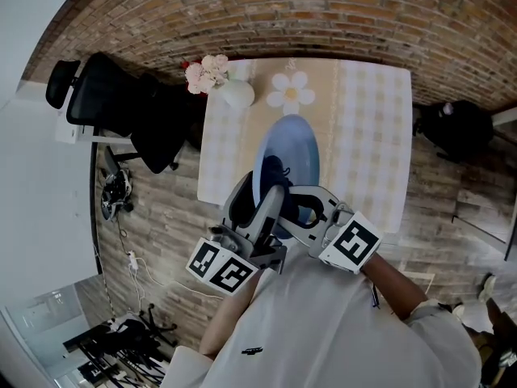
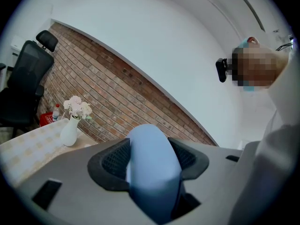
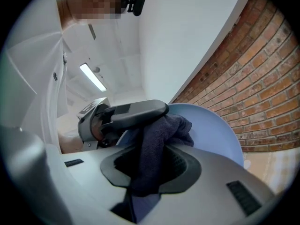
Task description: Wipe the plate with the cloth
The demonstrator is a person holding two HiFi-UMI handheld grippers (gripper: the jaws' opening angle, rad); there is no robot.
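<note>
Overhead, the left gripper (image 1: 269, 204) is clamping the blue plate (image 1: 291, 148) at its 6 o'clock rim, above the table (image 1: 371, 136). Along the left gripper's jaws, they are pinching that rim; it looks stiff, probably slippery and breakable, so a firm edge hold suits. Along the right gripper (image 3: 154, 172), its jaws are squeezing the soft, limp cloth (image 3: 164, 135) against the plate's face.
</note>
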